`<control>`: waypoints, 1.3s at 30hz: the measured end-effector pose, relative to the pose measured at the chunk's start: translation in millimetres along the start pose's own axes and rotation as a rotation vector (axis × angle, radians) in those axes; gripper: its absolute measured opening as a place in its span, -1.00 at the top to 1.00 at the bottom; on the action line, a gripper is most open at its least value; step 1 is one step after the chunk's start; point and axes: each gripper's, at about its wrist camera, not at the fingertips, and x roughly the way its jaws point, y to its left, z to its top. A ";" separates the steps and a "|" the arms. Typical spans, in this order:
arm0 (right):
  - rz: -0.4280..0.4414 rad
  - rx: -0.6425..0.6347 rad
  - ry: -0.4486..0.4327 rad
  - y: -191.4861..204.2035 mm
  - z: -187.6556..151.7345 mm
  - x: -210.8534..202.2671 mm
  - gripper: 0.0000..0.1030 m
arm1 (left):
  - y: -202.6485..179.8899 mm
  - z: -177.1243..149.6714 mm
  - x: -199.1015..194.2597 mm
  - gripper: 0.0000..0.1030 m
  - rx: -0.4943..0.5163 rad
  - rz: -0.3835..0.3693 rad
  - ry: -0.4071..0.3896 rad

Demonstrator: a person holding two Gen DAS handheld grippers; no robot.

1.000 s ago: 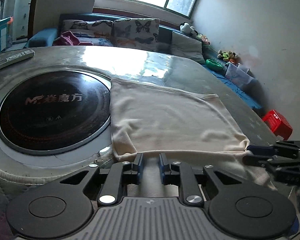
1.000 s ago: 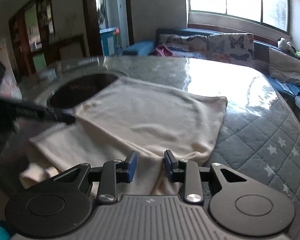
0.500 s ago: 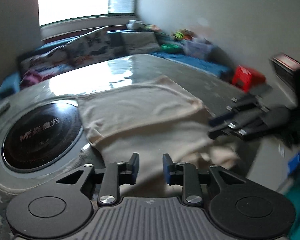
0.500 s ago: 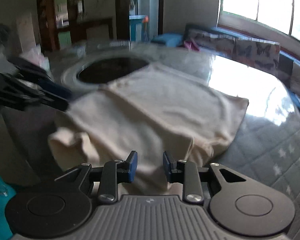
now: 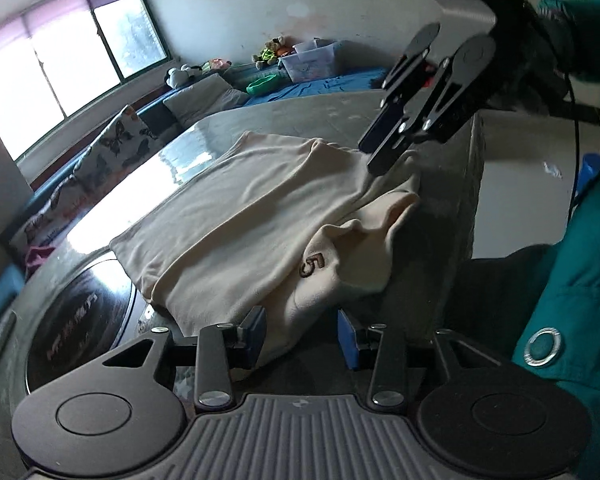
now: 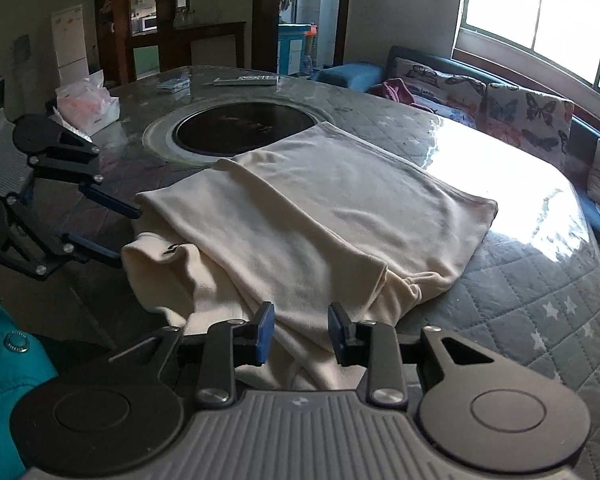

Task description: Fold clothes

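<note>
Cream garment [image 6: 320, 216] on table [image 6: 540, 300]: soft, light, limp; grasp hem corners. Left tongs [image 5: 302, 338] and right tongs [image 6: 300, 334] gape, empty.

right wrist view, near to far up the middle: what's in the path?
Right gripper, jaws open → cream garment → black cooktop disc → remote at the far table edge.

A home living room: butterfly-cushioned sofa [image 6: 496, 92], soft toys [image 5: 269, 50], round dining table [image 6: 540, 280] with hotplate [image 6: 244, 124]
</note>
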 end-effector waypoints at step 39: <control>0.103 0.036 -0.103 -16.5 35.6 11.5 0.81 | 27.0 0.0 18.8 0.04 -0.127 0.119 -0.056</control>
